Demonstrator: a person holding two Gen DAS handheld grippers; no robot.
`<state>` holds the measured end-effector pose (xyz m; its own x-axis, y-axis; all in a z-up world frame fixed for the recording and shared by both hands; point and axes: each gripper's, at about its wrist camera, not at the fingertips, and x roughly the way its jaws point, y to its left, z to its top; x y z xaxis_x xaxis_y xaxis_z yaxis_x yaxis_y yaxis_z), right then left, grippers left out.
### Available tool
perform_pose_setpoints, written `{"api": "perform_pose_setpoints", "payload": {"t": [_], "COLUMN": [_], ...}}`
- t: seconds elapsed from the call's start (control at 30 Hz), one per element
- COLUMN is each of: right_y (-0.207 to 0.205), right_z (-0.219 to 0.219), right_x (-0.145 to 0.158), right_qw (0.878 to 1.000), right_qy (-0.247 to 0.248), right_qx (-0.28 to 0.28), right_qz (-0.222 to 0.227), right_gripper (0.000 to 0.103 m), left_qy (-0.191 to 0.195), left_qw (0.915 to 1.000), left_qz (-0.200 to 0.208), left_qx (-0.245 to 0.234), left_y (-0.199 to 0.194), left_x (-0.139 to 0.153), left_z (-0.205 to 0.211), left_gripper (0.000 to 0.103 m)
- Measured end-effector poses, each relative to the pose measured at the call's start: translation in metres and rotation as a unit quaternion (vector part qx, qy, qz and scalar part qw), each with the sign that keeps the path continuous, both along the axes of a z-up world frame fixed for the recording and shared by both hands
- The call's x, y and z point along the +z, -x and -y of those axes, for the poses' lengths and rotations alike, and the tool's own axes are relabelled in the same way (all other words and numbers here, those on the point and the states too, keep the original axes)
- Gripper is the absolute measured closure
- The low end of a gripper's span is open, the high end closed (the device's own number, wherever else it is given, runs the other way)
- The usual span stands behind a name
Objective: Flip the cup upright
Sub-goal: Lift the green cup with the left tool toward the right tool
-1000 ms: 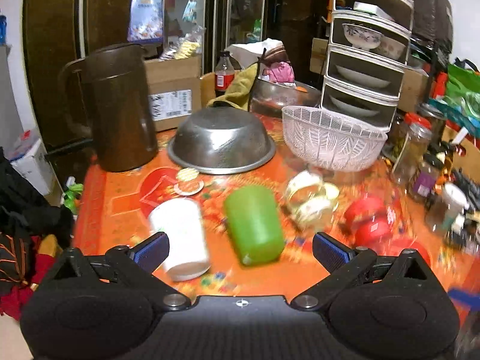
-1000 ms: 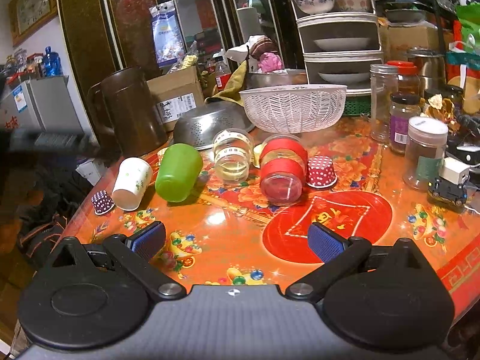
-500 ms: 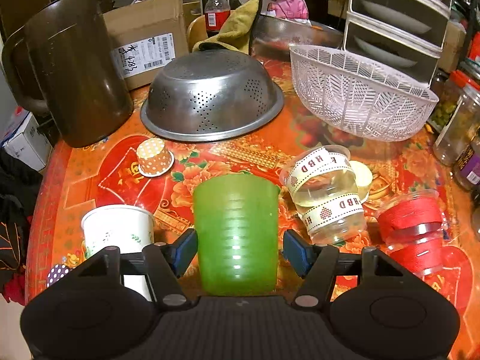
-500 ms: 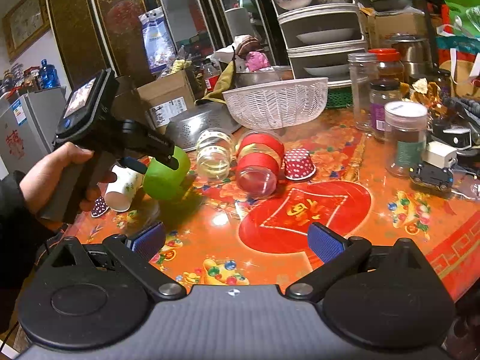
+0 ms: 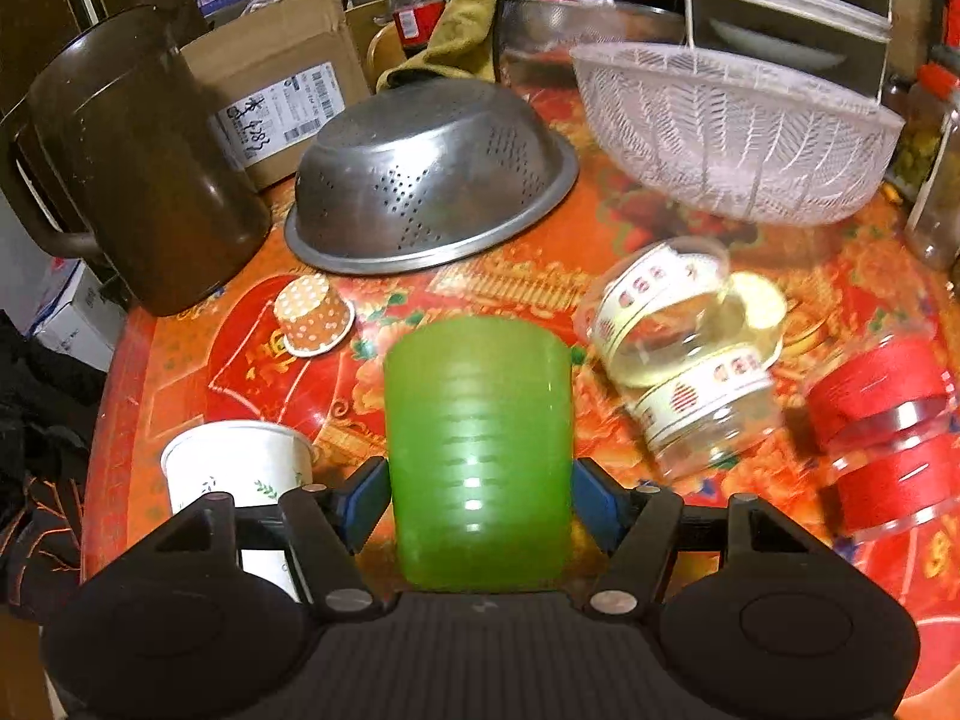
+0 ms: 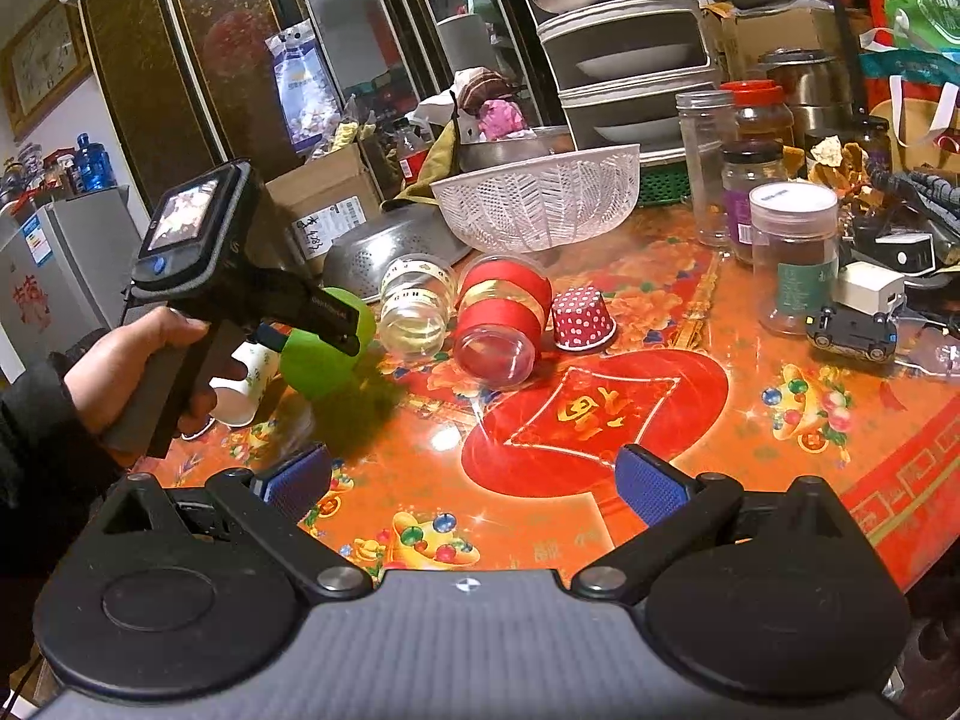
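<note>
1. at the far left of the left wrist view, a dark brown jug (image 5: 144,180) is standing upright on the table (image 5: 180,372), with a cardboard box (image 5: 282,90) sitting behind it in the upper left.
2. in the lower left of that view, a white paper cup (image 5: 240,468) is lying on its side just beside the left gripper (image 5: 477,498), and a small orange dotted cup (image 5: 315,315) is resting mouth down above it.
3. at the lower middle, the left gripper's blue pads (image 5: 366,501) are pressing on both sides of the green cup (image 5: 477,450), so the tongs are clamping it near its end closest to the camera; the cup's other end is pointing away toward a metal colander (image 5: 432,180) that is lying upside down in the upper middle.
4. to the right, two clear tubs wrapped in white ribbon (image 5: 678,360) are lying on the table, and a red-wrapped tub (image 5: 888,438) is lying at the right edge; a white basket (image 5: 732,138) is sitting in the upper right.
5. in the right wrist view, a hand (image 6: 132,372) at the middle left is gripping the left gripper's handle, and the green cup (image 6: 324,348) is showing in its tongs, tilted; whether it is touching the table i cannot tell.
6. at the bottom of that view, the right gripper (image 6: 474,483) is hovering over the table (image 6: 780,468) with its tongs spread apart and holding nothing.
7. at the middle right, a red dotted cup (image 6: 582,318) is resting mouth down, and glass jars (image 6: 792,252) are standing further right.
</note>
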<state>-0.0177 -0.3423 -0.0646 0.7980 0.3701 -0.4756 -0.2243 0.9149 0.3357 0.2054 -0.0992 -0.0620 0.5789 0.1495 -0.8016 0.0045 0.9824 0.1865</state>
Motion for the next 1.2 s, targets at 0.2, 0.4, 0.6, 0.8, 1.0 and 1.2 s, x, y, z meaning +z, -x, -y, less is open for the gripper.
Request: {"api": "perform_pose_setpoints", "payload": {"t": [0.2,0.4,0.6,0.8,1.0,1.2], "right_y": [0.002,0.000,0.001,0.007,0.017,0.017], "right_z": [-0.002,-0.004,-0.008,-0.013,-0.030,-0.042], "right_x": [0.001,0.000,-0.003,-0.010,-0.019,-0.017], "right_qw": [1.000,1.000,1.000,0.999,0.996,0.993], "right_qy": [0.000,0.001,-0.004,-0.023,-0.022,-0.028], "right_qx": [0.002,0.005,0.016,0.037,0.069,0.087], "right_qz": [0.001,0.000,-0.008,-0.026,-0.051,-0.076], "right_gripper": [0.001,0.001,0.001,0.001,0.001,0.001], "left_qy": [0.024,0.050,0.039,0.054,0.135,0.189], "left_qw": [0.9997,0.9986,0.9957,0.9931,0.9874,0.9803], "left_qz": [-0.006,0.016,0.061,0.084,0.071,0.047], "left_qx": [0.008,-0.007,-0.058,-0.062,-0.044,-0.033], "left_y": [0.000,0.030,0.120,0.218,0.273,0.279], "left_x": [-0.004,0.013,0.059,0.071,0.041,0.010], "left_z": [-0.009,-0.013,-0.014,-0.033,-0.044,-0.041], "left_gripper": [0.035,0.035,0.035,0.035,0.035,0.035]}}
